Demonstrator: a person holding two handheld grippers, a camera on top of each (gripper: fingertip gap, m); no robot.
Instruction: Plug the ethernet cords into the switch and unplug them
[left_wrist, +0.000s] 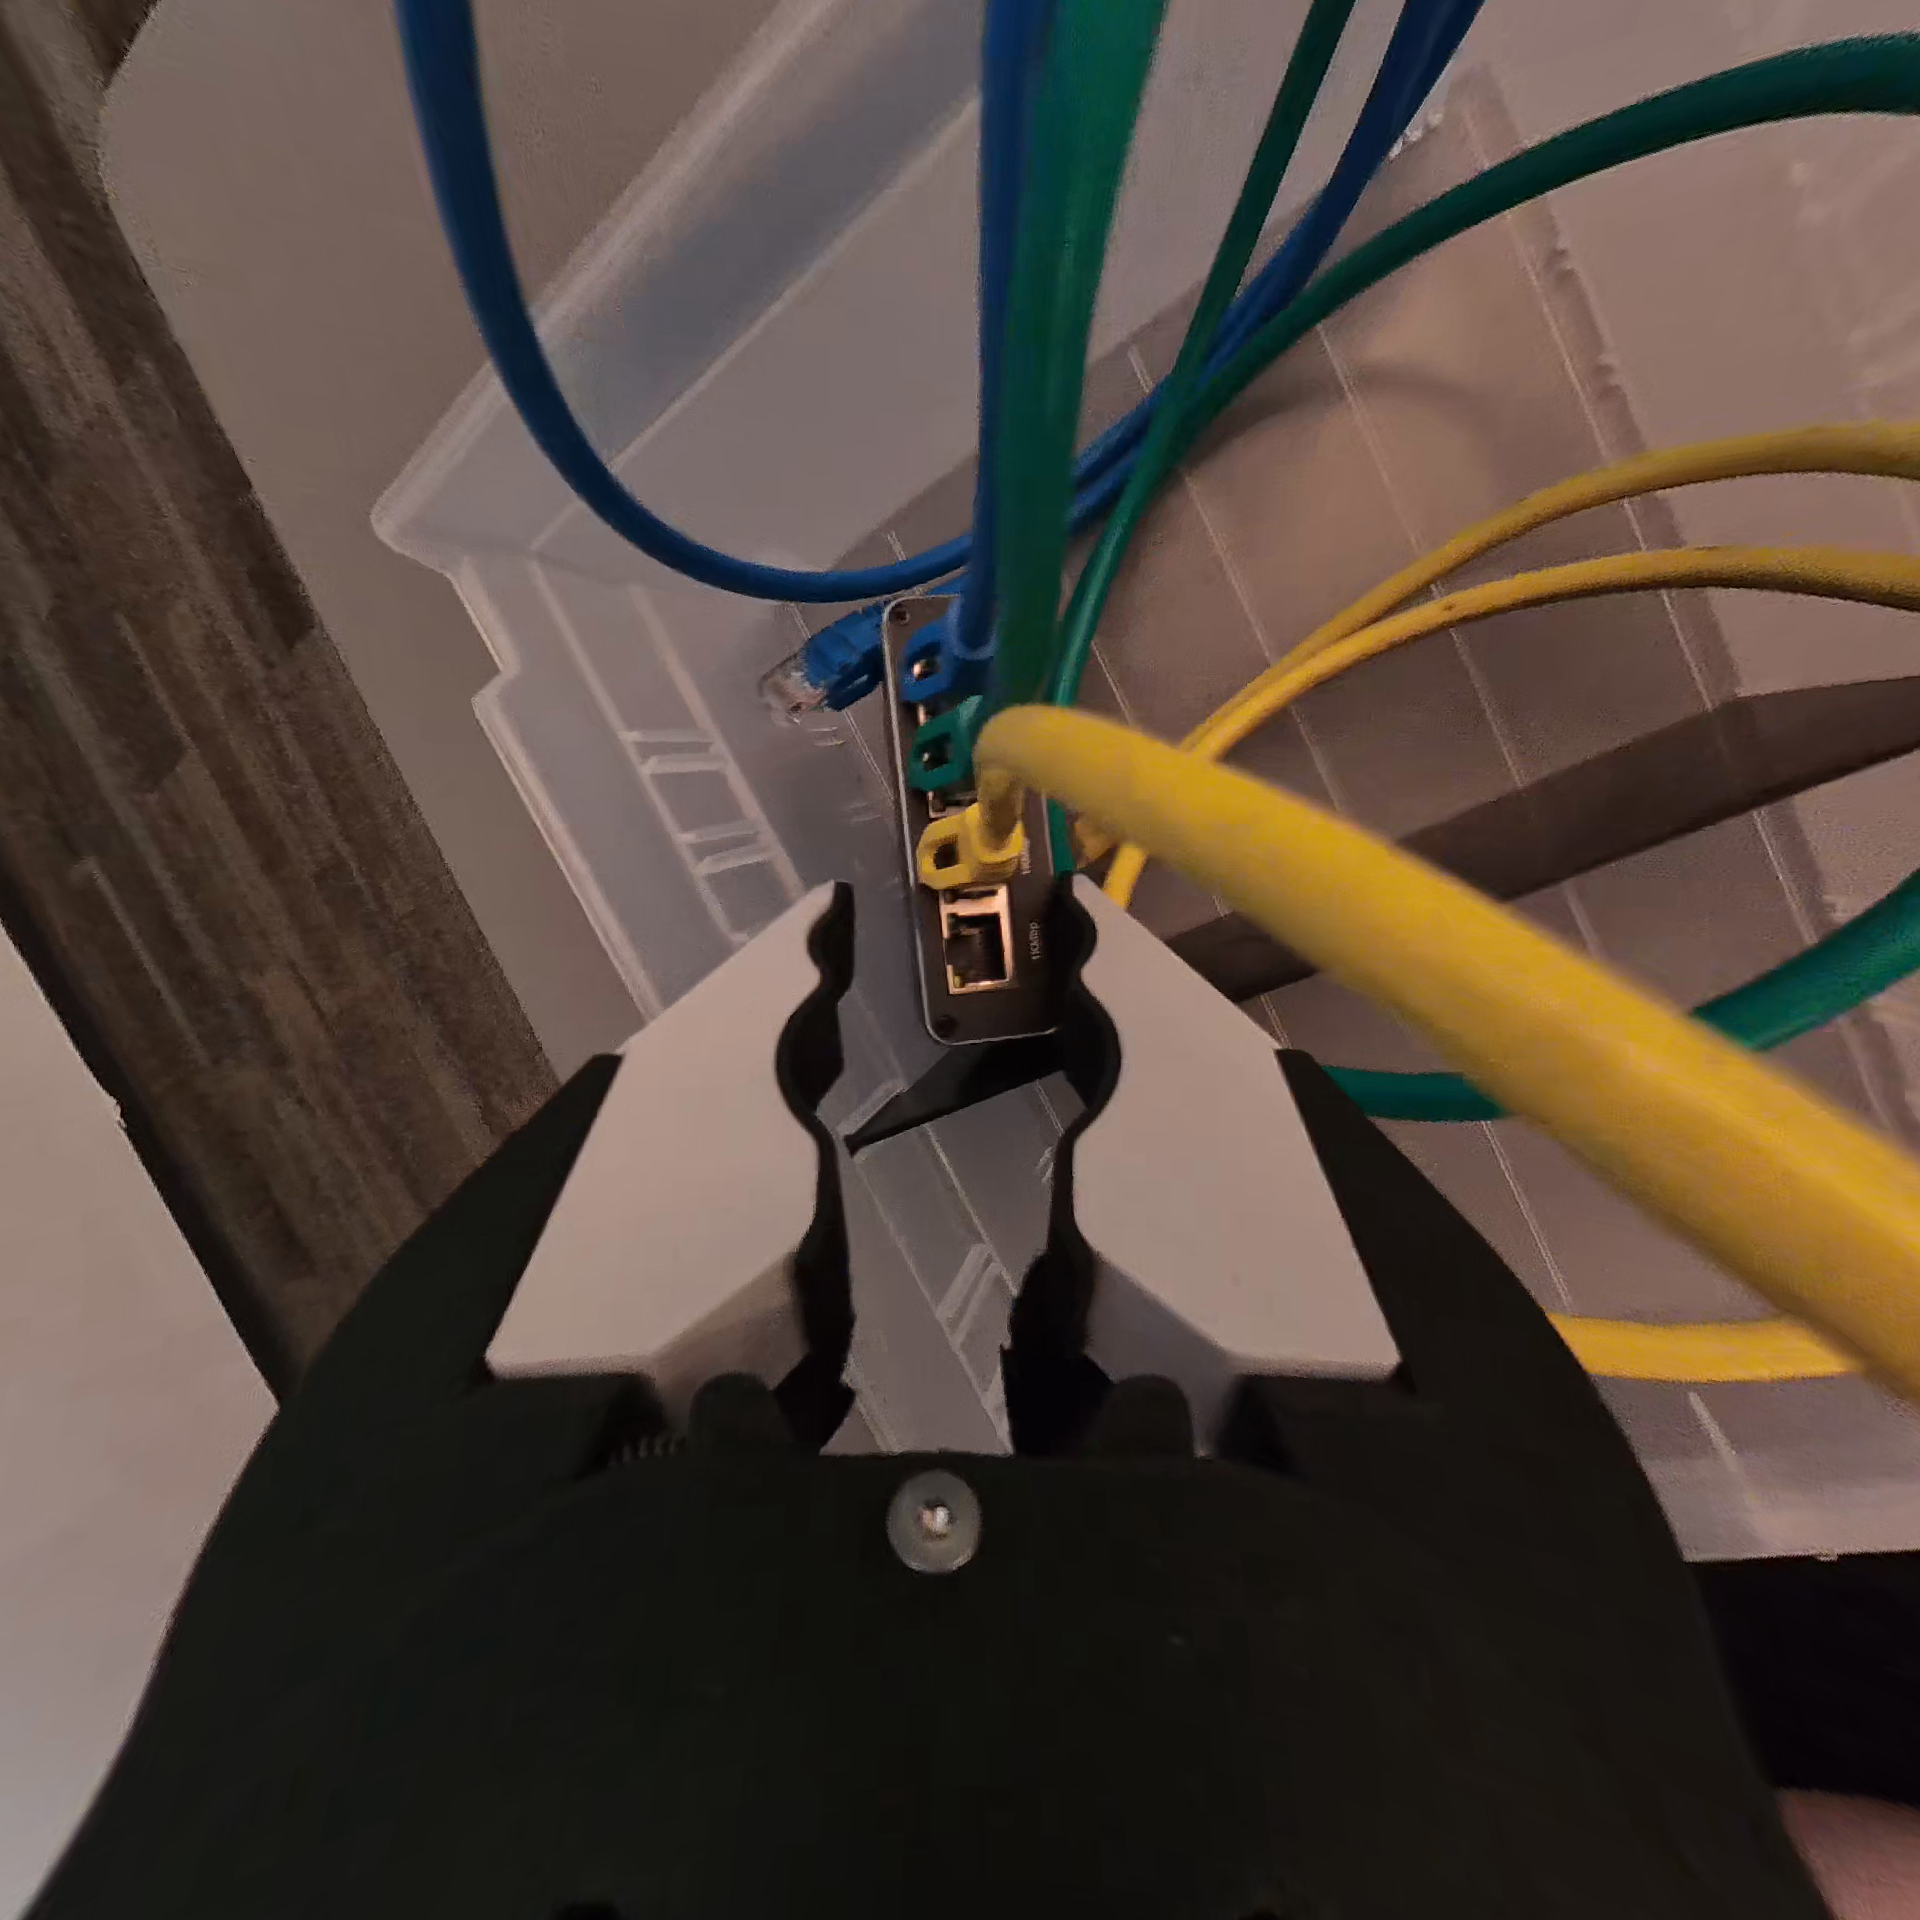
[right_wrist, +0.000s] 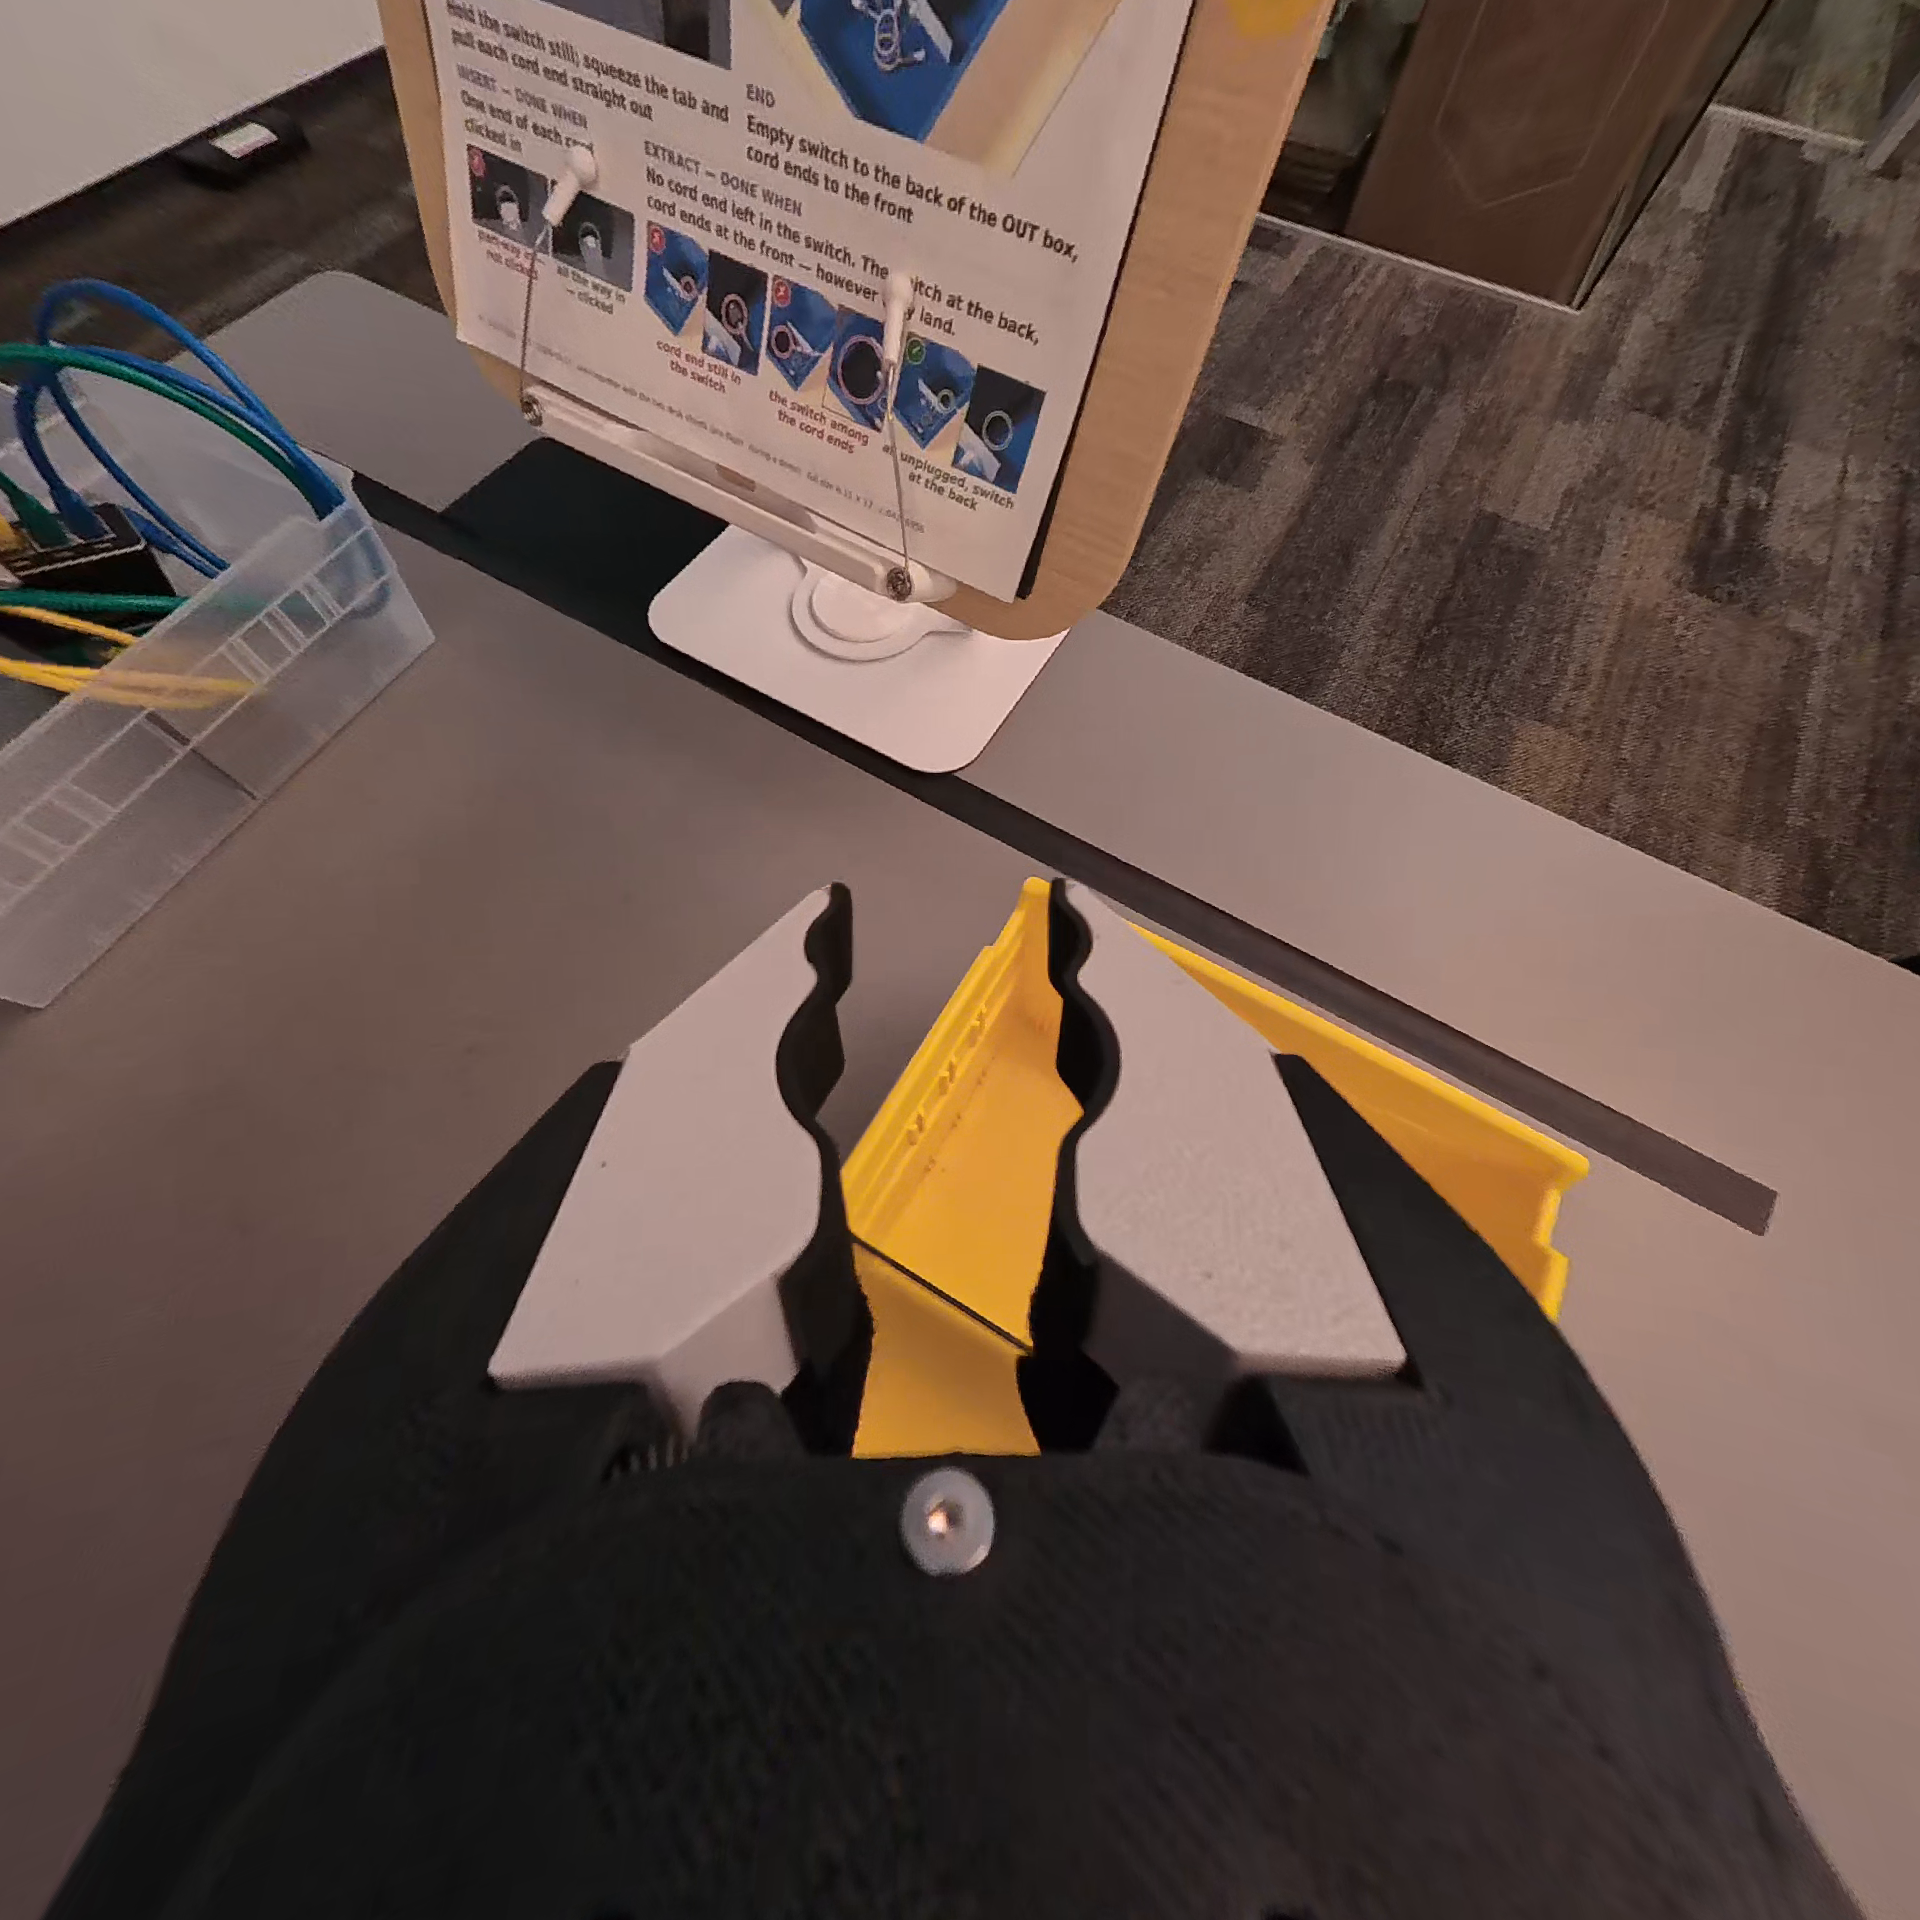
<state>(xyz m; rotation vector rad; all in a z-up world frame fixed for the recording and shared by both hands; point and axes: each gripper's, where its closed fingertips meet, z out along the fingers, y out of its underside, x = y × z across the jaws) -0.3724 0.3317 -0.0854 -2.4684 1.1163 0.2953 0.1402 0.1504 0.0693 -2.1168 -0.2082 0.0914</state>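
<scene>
In the left wrist view a dark switch (left_wrist: 977, 831) lies in a clear bin (left_wrist: 644, 644). Blue (left_wrist: 935, 665), green (left_wrist: 940, 753) and yellow (left_wrist: 956, 852) plugs sit in its ports, and the port nearest me (left_wrist: 977, 951) is empty. A loose blue plug (left_wrist: 821, 670) lies beside it. My left gripper (left_wrist: 956, 899) is open, its fingertips either side of the switch's near end. My right gripper (right_wrist: 945, 904) is open and empty over a yellow bin (right_wrist: 966, 1143). The switch (right_wrist: 73, 551) also shows far left in the right wrist view.
Blue, green and yellow cords loop up out of the clear bin (right_wrist: 208, 675); a thick yellow cord (left_wrist: 1455, 1039) crosses close in front of the left camera. An instruction sheet on a white stand (right_wrist: 790, 312) stands at the grey table's (right_wrist: 520, 935) far edge. Carpet floor lies beyond. The tips of one gripper are about 55 cm away from the tips of the other.
</scene>
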